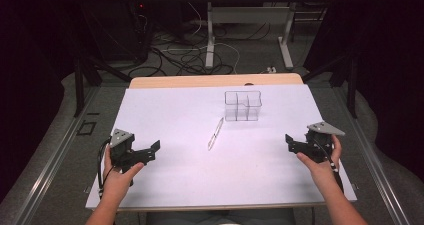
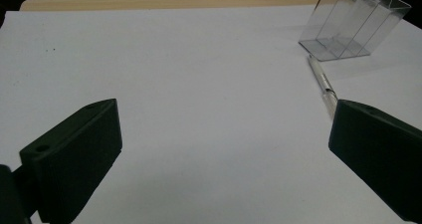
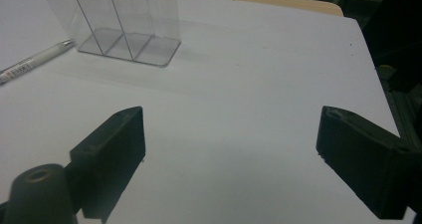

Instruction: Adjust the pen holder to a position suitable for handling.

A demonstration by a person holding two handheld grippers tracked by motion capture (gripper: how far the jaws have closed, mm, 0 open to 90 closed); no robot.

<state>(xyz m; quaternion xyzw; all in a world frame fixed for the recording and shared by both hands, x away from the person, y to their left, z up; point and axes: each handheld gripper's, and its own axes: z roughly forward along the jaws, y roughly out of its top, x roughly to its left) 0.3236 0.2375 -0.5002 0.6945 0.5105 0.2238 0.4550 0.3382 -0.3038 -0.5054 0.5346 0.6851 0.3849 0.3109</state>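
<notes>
- We see a white surface (image 1: 190, 170) with both claws resting at its near corners.
- Left claw (image 1: 152, 150) — jaws apart, pen (image 1: 215, 134) ahead to its right.
- Right claw (image 1: 291, 142) — jaws apart, clear organizer (image 1: 243, 105) ahead to its left.

From the high view you are looking forward and down over the white table (image 1: 200, 175), from well above your own side, taking in the whole top and the floor beyond. The left gripper view is sitting low and close over the table, facing toward the far right part, where the clear organizer (image 2: 354, 27) and the pen (image 2: 321, 82) are showing. The right gripper view is also riding low, facing the far left. All three views are sharing the organizer and pen.
</notes>
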